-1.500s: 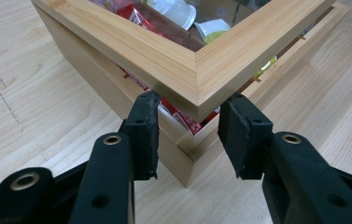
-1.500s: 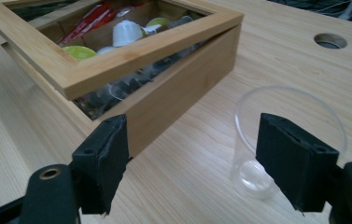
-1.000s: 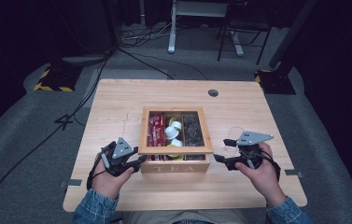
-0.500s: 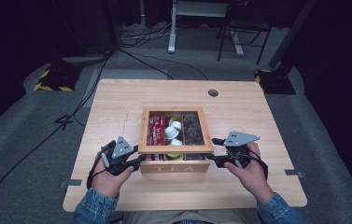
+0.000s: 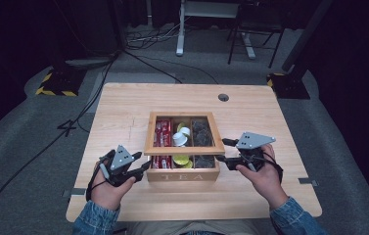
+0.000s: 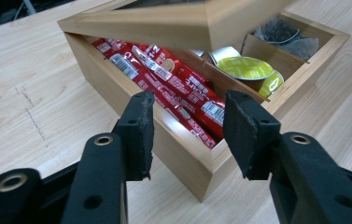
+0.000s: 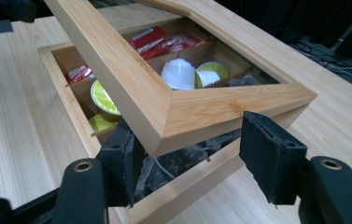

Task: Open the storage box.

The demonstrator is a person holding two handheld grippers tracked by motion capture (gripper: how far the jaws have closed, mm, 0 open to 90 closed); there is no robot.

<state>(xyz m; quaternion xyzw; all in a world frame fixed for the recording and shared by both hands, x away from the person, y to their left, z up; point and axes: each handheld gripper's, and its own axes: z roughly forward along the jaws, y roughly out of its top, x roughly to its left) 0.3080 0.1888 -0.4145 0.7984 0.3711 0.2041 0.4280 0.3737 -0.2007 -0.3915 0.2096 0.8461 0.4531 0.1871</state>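
Wooden tea box [image 5: 182,175] lid [image 7: 187,109] half raised, right gripper [image 7: 192,154] spread astride its corner, left gripper [image 6: 187,135] spread at box corner

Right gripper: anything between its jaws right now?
Yes. In the right gripper view the right gripper stands open, and the near corner of the raised lid of the tea box sits between its jaws, unclamped.

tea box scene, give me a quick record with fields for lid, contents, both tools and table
lid: tea box lid with window, partly raised, tilted
contents: red sachets, yellow-green capsules, a white capsule, dark tea bags
left tool: open, at the box's front left corner
right tool: open, jaws either side of the lid's corner; contact unclear
table: light wood
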